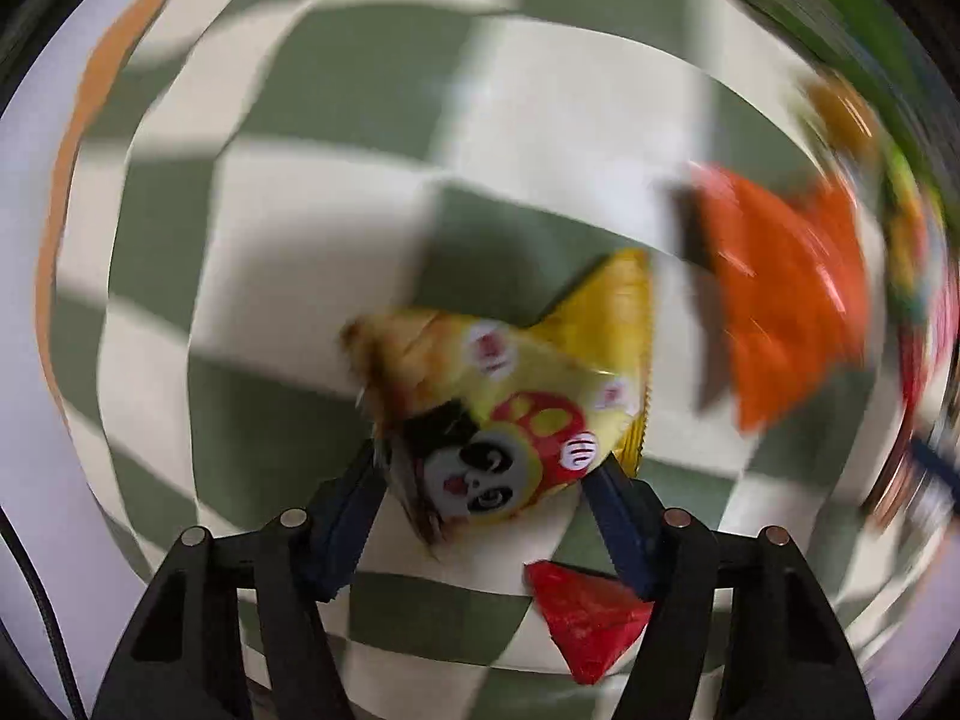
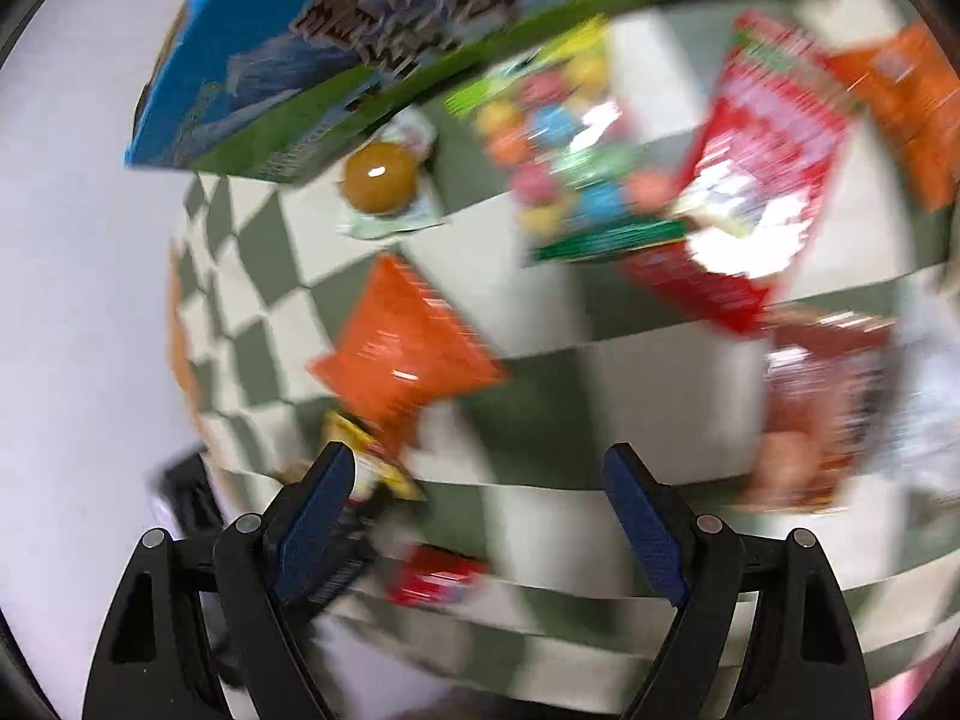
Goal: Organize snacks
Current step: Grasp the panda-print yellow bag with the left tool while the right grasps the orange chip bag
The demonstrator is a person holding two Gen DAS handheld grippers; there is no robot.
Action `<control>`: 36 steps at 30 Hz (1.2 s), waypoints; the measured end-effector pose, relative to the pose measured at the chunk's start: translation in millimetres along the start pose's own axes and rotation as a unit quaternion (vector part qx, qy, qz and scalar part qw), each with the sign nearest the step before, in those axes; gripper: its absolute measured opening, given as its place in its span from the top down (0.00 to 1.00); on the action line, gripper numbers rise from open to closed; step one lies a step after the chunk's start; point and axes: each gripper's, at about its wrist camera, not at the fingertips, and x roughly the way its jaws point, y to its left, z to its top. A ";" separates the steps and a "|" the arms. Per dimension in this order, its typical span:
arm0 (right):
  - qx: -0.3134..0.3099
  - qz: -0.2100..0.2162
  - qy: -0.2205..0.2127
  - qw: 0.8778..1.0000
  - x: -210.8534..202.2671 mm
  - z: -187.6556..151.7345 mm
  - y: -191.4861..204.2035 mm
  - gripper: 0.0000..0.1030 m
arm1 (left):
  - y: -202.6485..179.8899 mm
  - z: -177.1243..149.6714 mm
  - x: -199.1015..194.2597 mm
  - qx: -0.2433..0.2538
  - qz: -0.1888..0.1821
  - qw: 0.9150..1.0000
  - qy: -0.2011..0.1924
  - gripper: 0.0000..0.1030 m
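My left gripper [image 1: 486, 471] points down at the green and white checked cloth [image 1: 288, 204]. Its blue pads [image 1: 354, 504] touch both sides of a yellow snack packet with a panda face [image 1: 528, 378], so it is shut on that packet. A small red packet [image 1: 591, 618] lies just below, by the right finger. An orange packet [image 1: 786, 294] lies to the upper right. My right gripper [image 2: 477, 459] hangs open over the cloth [image 2: 540, 324] with nothing between its fingers. The orange packet [image 2: 408, 348], the yellow packet [image 2: 375, 468] and the red packet [image 2: 432, 579] are on its left side.
Everything is motion-blurred. A blue and green box [image 2: 300, 60] stands at the top left, with a brown jelly cup [image 2: 378, 177] beside it. A bag of coloured candies [image 2: 558, 138], a red bag [image 2: 756, 180], an orange bag [image 2: 906, 102] and a dark red bag [image 2: 828, 396] lie to the right.
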 end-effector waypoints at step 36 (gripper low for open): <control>-0.281 -0.204 0.055 0.936 45.9 -7.4 73.1 0.22 | -77.9 -31.8 -15.3 0.357 0.200 0.910 -0.066 0.35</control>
